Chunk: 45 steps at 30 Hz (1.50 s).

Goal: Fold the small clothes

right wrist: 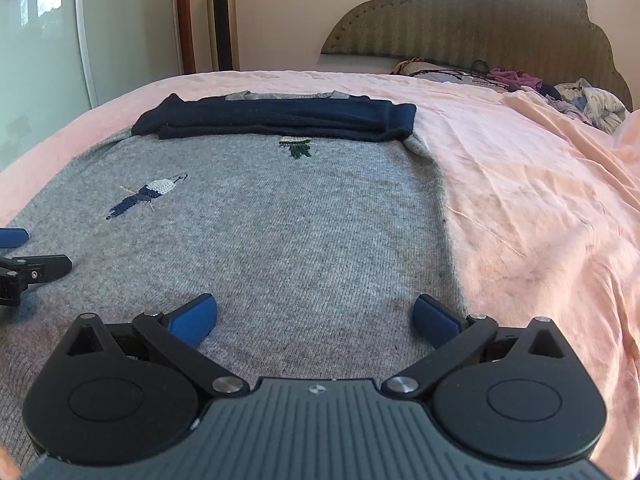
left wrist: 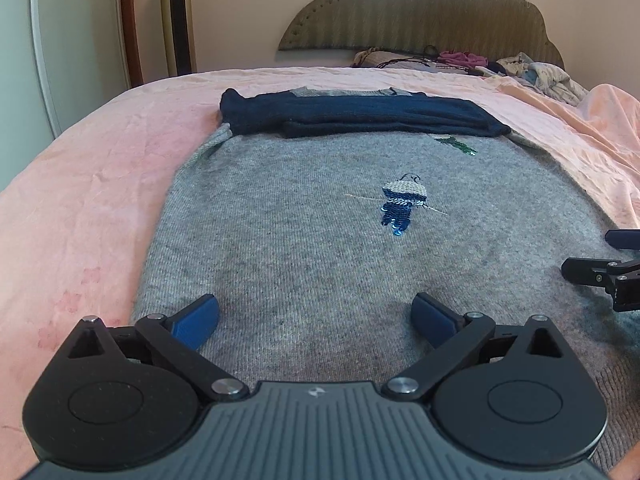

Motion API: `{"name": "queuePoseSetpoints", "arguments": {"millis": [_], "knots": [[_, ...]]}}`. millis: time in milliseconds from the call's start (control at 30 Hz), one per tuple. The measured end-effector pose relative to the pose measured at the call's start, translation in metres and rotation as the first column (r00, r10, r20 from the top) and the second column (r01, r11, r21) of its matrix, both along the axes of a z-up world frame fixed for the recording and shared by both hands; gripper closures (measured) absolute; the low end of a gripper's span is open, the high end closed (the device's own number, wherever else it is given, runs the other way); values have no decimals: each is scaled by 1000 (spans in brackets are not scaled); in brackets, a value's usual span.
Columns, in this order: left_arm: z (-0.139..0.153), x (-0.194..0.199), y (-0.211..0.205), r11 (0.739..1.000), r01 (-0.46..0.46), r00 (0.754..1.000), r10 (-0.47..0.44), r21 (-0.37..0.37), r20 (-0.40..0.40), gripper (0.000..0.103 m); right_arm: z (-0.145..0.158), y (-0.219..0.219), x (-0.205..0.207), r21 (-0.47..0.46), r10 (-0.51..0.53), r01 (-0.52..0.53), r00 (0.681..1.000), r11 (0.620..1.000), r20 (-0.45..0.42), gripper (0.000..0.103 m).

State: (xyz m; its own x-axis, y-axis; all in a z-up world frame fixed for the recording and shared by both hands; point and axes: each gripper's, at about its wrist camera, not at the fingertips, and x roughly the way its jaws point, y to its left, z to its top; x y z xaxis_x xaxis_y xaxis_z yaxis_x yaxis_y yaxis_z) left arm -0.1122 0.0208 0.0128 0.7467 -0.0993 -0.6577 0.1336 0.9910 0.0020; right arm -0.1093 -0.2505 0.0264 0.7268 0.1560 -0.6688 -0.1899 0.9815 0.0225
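Note:
A small grey knit sweater (left wrist: 300,232) lies flat on the pink bedspread (left wrist: 80,184), its navy sleeves (left wrist: 360,116) folded across the far end. It carries a sequinned blue figure (left wrist: 402,204) and a green motif (left wrist: 458,145). My left gripper (left wrist: 314,316) is open just above the sweater's near hem. My right gripper (right wrist: 314,316) is open over the near right part of the sweater (right wrist: 300,220), its right finger by the sweater's edge. Each gripper shows at the side of the other's view, the right one in the left wrist view (left wrist: 600,256) and the left one in the right wrist view (right wrist: 24,256).
A pile of loose clothes (left wrist: 532,72) lies by the padded headboard (left wrist: 420,12); the pile also shows in the right wrist view (right wrist: 584,100). A tall tower heater (left wrist: 178,16) and a glass door (left wrist: 24,40) stand left of the bed. Bare bedspread (right wrist: 540,200) lies right of the sweater.

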Motion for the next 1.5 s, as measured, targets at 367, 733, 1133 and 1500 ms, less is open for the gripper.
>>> {"name": "queuePoseSetpoints", "arguments": {"millis": [367, 733, 1133, 1500], "knots": [[0, 2, 0, 1000, 5, 1000, -5, 2, -3, 0, 0, 0, 1, 1, 3, -3, 1000, 1000, -2, 0], [0, 1, -2, 1000, -9, 1000, 9, 15, 1, 0, 0, 2, 1, -4, -2, 2, 1000, 1000, -4, 0], [14, -14, 18, 997, -10, 1000, 10, -73, 4, 0, 2, 0, 0, -2, -7, 7, 1000, 1000, -5, 0], [7, -59, 166, 692, -184, 974, 29, -698, -227, 0, 27, -163, -48, 629, -77, 324, 919, 707, -387, 8]]}}
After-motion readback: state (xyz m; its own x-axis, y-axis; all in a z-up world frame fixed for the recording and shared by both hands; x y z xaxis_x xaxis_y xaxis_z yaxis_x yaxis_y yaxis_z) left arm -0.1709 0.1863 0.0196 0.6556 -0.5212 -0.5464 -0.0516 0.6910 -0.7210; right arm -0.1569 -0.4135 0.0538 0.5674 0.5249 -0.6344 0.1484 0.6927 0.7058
